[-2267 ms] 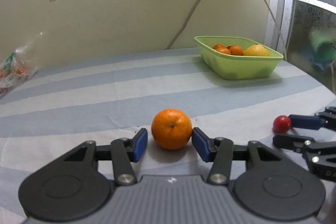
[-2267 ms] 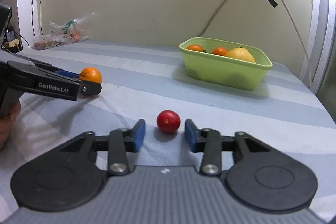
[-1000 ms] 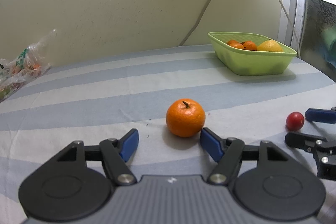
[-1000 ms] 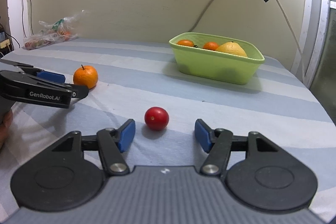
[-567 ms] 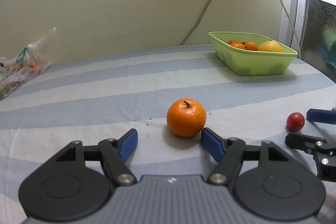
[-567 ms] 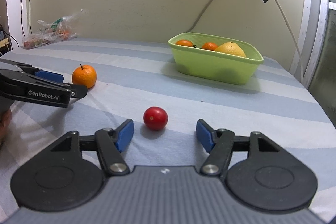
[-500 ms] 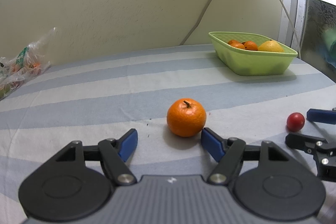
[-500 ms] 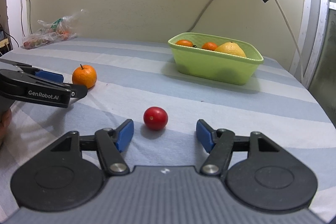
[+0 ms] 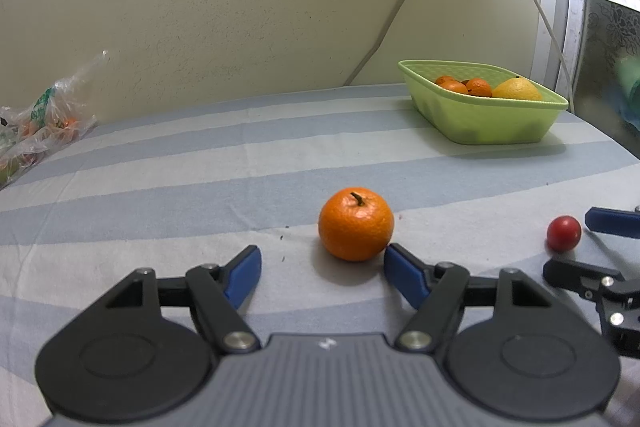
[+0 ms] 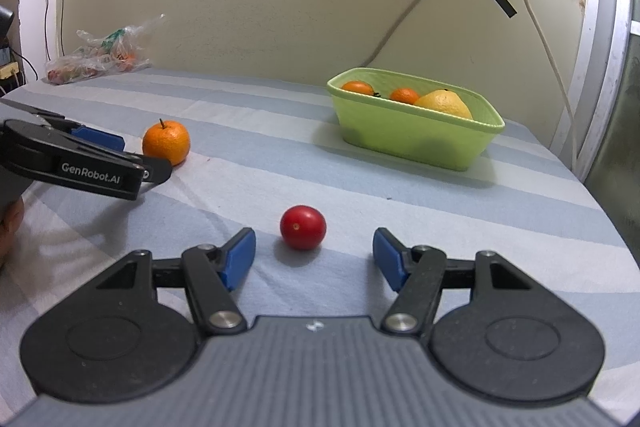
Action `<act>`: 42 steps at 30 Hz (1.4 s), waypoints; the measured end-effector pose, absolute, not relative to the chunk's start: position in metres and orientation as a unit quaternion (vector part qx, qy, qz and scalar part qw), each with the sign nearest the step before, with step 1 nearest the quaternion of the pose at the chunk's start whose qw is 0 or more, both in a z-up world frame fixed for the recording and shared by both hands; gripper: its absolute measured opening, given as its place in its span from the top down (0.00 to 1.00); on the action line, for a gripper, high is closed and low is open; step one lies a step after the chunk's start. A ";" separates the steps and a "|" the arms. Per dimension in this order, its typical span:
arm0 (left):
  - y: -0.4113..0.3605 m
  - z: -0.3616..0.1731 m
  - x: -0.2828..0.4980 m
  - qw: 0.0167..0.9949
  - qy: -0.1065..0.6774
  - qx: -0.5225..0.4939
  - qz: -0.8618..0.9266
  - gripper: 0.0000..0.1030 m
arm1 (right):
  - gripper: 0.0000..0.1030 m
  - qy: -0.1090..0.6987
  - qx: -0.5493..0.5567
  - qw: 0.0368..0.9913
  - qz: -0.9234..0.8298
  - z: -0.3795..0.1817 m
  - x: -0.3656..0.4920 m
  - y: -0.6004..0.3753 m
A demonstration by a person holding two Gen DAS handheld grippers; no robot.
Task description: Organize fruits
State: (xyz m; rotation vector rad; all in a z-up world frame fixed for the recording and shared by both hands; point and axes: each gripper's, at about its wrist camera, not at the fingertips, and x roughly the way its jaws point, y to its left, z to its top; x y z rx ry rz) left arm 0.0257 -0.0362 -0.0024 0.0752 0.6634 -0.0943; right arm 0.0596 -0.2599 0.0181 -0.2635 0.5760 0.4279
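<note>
An orange tangerine point(image 9: 355, 223) with a short stem rests on the striped cloth just ahead of my left gripper point(image 9: 322, 269), which is open; its right pad sits close beside the fruit, the left pad well apart. A small red tomato point(image 10: 303, 227) lies on the cloth ahead of my right gripper point(image 10: 314, 259), also open, with a gap on both sides. The same tomato point(image 9: 563, 233) shows at the right of the left wrist view, and the tangerine point(image 10: 166, 142) at the left of the right wrist view. A green basket point(image 10: 416, 141) far right holds two tangerines and a yellow fruit.
The blue-and-white striped cloth point(image 9: 168, 187) covers the table. A clear plastic bag point(image 10: 100, 61) with produce lies at the far left by the wall. A cable taped to the wall hangs behind the basket point(image 9: 480, 125). A hand point(image 10: 10, 227) holds the left gripper.
Over two seconds both grippers opened wider and drew back a little from the tangerine and the tomato. In the last half second nothing moved.
</note>
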 end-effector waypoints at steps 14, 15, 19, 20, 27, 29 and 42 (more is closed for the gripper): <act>-0.035 0.003 0.016 0.951 0.296 0.031 -0.089 0.32 | 0.39 0.281 -0.126 0.927 0.215 0.018 0.060 -0.261; -0.035 0.003 0.018 0.950 0.298 0.030 -0.088 0.32 | 0.39 0.281 -0.126 0.927 0.215 0.018 0.060 -0.261; -0.024 0.006 0.027 0.950 0.302 0.002 -0.077 0.31 | 0.40 0.288 -0.114 0.924 0.224 0.018 0.064 -0.264; -0.024 0.006 0.030 0.949 0.305 0.000 -0.078 0.29 | 0.40 0.291 -0.109 0.923 0.227 0.018 0.065 -0.265; -0.041 0.001 0.039 0.939 0.324 0.034 -0.108 0.59 | 0.71 0.293 -0.093 0.918 0.250 0.019 0.069 -0.262; -0.042 0.002 0.039 0.940 0.322 0.038 -0.110 0.60 | 0.74 0.290 -0.095 0.920 0.248 0.020 0.071 -0.260; -0.071 0.058 0.098 0.937 0.284 -0.023 -0.203 0.59 | 0.74 0.197 -0.056 0.951 0.231 0.062 0.128 -0.278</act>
